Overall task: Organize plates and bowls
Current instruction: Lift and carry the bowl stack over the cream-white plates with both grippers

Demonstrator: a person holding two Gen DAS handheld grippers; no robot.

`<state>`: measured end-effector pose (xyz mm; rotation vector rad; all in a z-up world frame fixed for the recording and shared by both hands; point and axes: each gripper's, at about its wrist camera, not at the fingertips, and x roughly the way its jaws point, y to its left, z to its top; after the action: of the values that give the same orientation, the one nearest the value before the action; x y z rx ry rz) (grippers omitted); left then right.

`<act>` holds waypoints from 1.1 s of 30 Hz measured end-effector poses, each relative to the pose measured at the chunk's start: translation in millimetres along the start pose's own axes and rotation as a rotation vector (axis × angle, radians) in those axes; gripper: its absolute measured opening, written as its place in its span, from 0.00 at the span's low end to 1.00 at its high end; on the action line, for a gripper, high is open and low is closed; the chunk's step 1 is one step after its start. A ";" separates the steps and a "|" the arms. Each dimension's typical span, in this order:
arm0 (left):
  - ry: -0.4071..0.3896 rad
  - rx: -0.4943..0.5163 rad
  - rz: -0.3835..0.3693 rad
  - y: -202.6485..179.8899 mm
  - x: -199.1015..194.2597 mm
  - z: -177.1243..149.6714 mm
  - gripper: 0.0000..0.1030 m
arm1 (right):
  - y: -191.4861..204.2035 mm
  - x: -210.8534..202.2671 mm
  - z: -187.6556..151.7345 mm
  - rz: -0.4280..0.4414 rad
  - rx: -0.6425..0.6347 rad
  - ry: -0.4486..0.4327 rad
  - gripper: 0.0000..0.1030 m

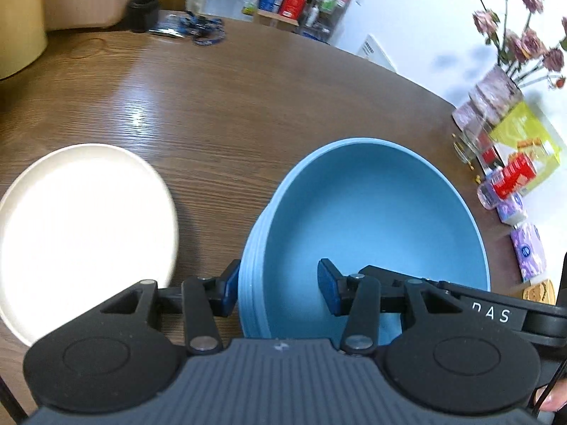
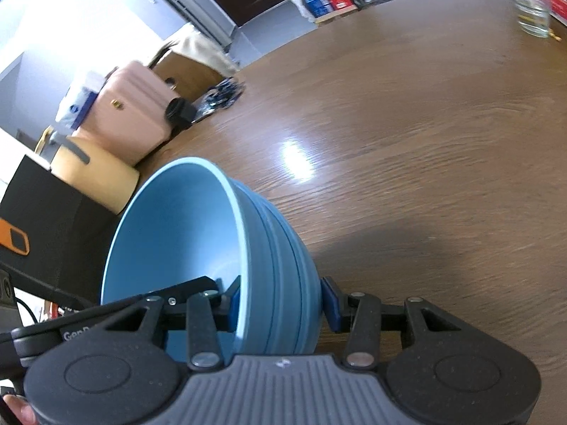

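A blue ribbed bowl (image 1: 372,219) is held between both grippers above the brown wooden table (image 1: 219,106). My left gripper (image 1: 278,288) straddles its near left rim, one finger outside and one inside, with gaps showing at the pads. My right gripper (image 2: 281,301) straddles the opposite rim of the same bowl (image 2: 198,233), its pads close against the wall. The other gripper's finger shows inside the bowl in each view. A white plate (image 1: 81,226) lies on the table to the left of the bowl.
A drinking glass (image 2: 528,3), flower vase (image 1: 496,99), tissue packs and boxes (image 1: 524,163) stand along the right table edge. A pink bag (image 2: 134,117), black cup (image 1: 141,12) and blue cords (image 1: 198,28) sit at the far left side.
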<state>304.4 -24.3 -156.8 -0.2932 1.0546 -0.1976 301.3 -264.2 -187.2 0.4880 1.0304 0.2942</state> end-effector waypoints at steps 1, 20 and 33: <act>-0.005 -0.006 0.003 5.0 -2.8 0.6 0.45 | 5.1 2.1 -0.2 0.003 -0.007 0.002 0.42; -0.064 -0.125 0.063 116.8 -44.3 13.9 0.45 | 110.3 65.4 -4.1 0.061 -0.127 0.071 0.42; -0.025 -0.140 0.090 162.2 -46.3 23.3 0.45 | 145.1 100.1 -10.0 0.057 -0.124 0.112 0.42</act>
<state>305.7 145.9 -161.4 -0.3721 1.0564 -0.0392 340.6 -92.1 -190.8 0.3928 1.1009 0.4371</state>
